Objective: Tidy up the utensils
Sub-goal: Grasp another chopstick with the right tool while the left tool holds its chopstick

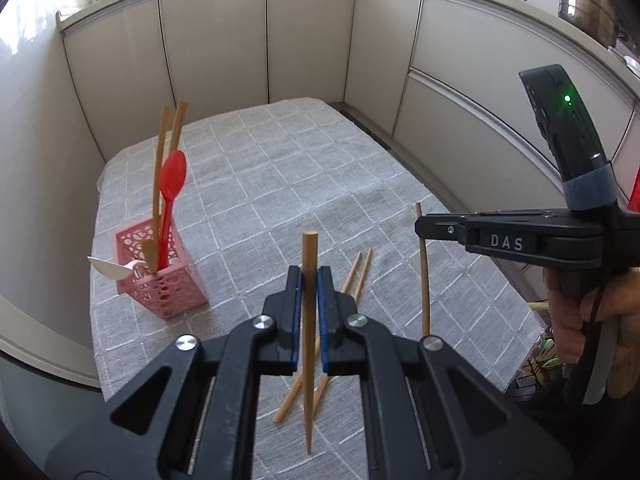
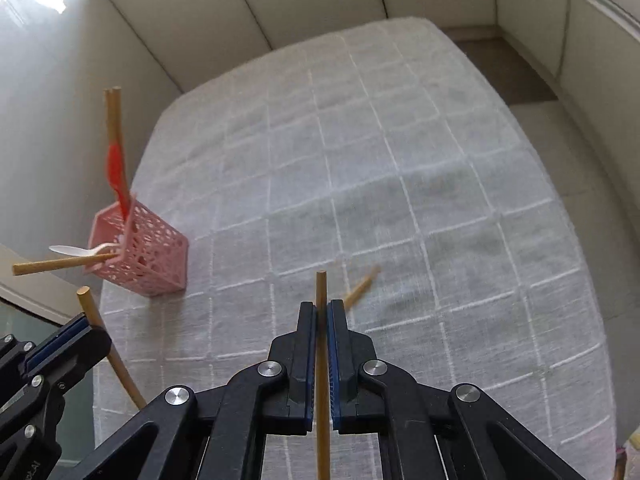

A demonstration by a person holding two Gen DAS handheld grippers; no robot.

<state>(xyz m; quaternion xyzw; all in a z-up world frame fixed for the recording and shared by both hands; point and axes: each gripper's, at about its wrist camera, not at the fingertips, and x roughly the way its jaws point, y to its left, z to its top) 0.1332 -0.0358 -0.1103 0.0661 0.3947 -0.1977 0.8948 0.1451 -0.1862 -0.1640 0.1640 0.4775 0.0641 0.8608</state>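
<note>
My left gripper (image 1: pixel 310 274) is shut on a wooden chopstick (image 1: pixel 309 380) that stands nearly upright between its pads. To its right, my right gripper (image 1: pixel 419 226) is shut on a second chopstick (image 1: pixel 424 280), held above the cloth. The right wrist view shows that same chopstick (image 2: pixel 321 288) pinched in the right gripper (image 2: pixel 321 306), with the left gripper (image 2: pixel 94 326) at lower left. A pink perforated holder (image 1: pixel 160 280) (image 2: pixel 148 252) at the table's left holds a red spoon (image 1: pixel 173 176), a white spoon (image 1: pixel 108 268) and chopsticks (image 1: pixel 168 140). Loose chopsticks (image 1: pixel 356 276) lie on the cloth.
A grey checked cloth (image 1: pixel 280 184) covers the table. Beige cabinet panels (image 1: pixel 216 40) wall it in at the back and both sides. A person's hand (image 1: pixel 576 320) grips the right tool's handle. One chopstick (image 2: pixel 52 266) pokes sideways out of the holder, over the table's left edge.
</note>
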